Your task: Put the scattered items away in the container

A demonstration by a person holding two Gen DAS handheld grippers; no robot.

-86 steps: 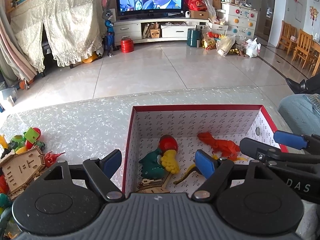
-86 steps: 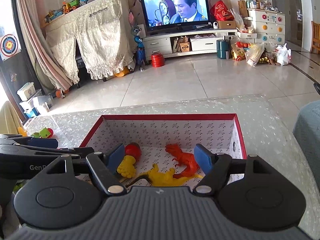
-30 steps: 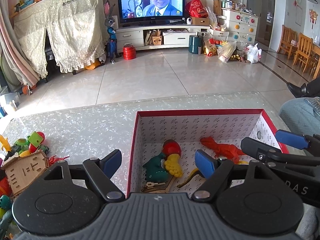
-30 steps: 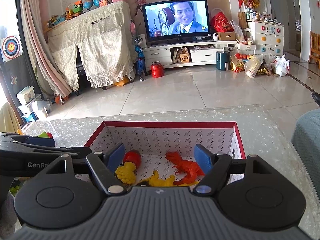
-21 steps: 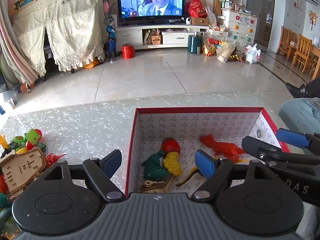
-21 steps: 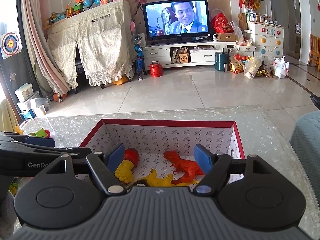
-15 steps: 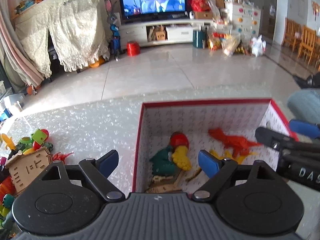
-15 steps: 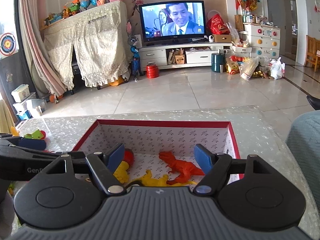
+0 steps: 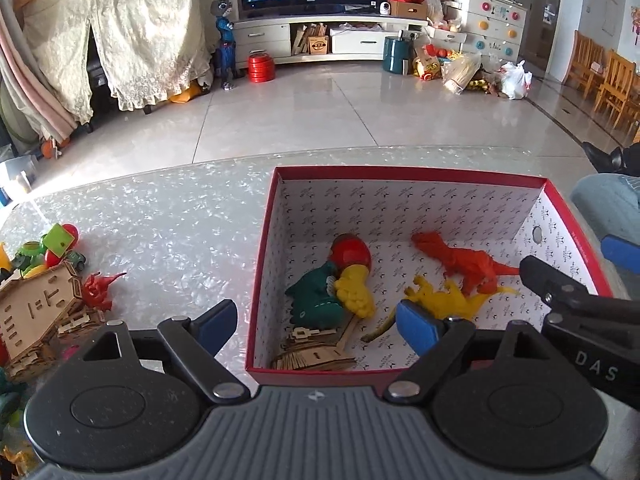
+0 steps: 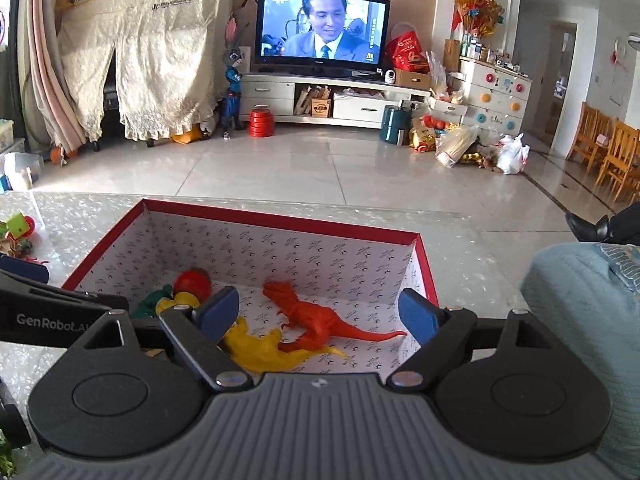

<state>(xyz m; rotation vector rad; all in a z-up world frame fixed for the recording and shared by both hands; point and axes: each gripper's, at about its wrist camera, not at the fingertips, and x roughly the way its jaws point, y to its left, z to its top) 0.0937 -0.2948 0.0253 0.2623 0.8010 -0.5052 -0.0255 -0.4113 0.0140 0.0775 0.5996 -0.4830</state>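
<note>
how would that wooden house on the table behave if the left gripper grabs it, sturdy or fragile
Likely light and fragile: the wooden house looks built of thin slotted cut-out panels. Its flat walls probably suit the open left gripper, but a hard squeeze might pop joints.

Right gripper (image 10: 320, 316) hanging open over red-rimmed cardboard box (image 10: 280, 222); orange plastic dinosaur (image 10: 316, 320) touching yellow plastic dinosaur (image 10: 260, 346) inside.
</note>
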